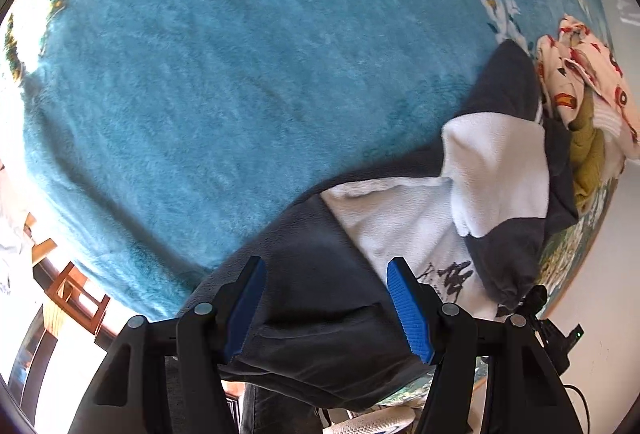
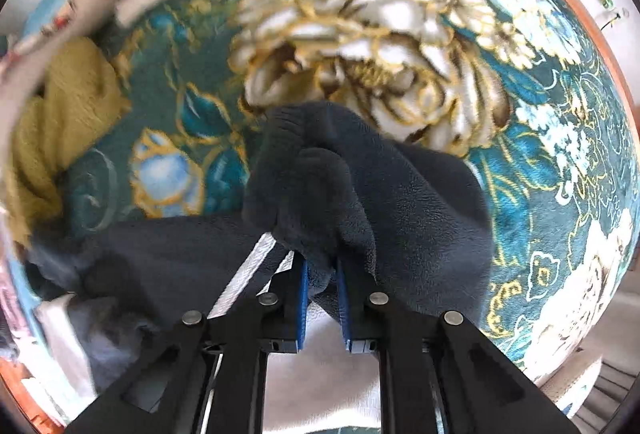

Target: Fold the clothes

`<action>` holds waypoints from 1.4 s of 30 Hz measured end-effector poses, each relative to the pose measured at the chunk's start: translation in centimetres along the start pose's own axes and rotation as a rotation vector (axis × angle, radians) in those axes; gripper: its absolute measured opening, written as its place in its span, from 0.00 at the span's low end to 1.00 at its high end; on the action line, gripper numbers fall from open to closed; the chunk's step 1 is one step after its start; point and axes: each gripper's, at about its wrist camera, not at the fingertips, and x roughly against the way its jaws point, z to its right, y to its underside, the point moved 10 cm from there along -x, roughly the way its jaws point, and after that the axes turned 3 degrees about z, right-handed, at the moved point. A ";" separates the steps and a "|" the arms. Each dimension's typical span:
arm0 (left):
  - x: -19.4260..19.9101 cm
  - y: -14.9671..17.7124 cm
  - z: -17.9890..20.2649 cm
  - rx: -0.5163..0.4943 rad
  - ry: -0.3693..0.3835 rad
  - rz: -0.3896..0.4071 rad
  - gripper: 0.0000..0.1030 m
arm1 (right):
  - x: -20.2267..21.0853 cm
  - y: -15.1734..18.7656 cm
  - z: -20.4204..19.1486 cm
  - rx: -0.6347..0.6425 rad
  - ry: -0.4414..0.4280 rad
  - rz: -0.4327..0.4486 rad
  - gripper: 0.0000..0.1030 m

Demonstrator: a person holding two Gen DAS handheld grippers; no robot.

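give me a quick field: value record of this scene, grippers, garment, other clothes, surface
left gripper: open, dark part of the garment between its fingers
right gripper: shut on a bunched dark fold
garment: dark grey and white sweatshirt, rumpled, not yet folded
other clothes: mustard garment and cream printed garment heaped beside it
surface: teal floral blanket

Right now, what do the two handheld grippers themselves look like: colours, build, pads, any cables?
Both are black plastic. The left gripper has two fingers faced with ribbed blue pads, round silver pivot pins, and slotted cut-outs in its side arms. The right gripper is the same build. A black cable shows by the left one. No sleeves or hands are visible.
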 end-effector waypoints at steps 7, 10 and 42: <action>0.7 -1.2 -1.0 -0.010 0.018 0.008 0.65 | 11.3 0.3 -5.5 0.007 -0.262 0.205 0.11; 1.0 -1.8 -2.0 -0.008 0.021 0.013 0.65 | 17.6 2.3 -13.4 0.116 -0.444 0.294 0.11; -1.5 2.9 -3.8 -0.377 0.015 -0.067 0.69 | 7.7 18.0 -17.5 0.261 -0.212 -0.021 0.50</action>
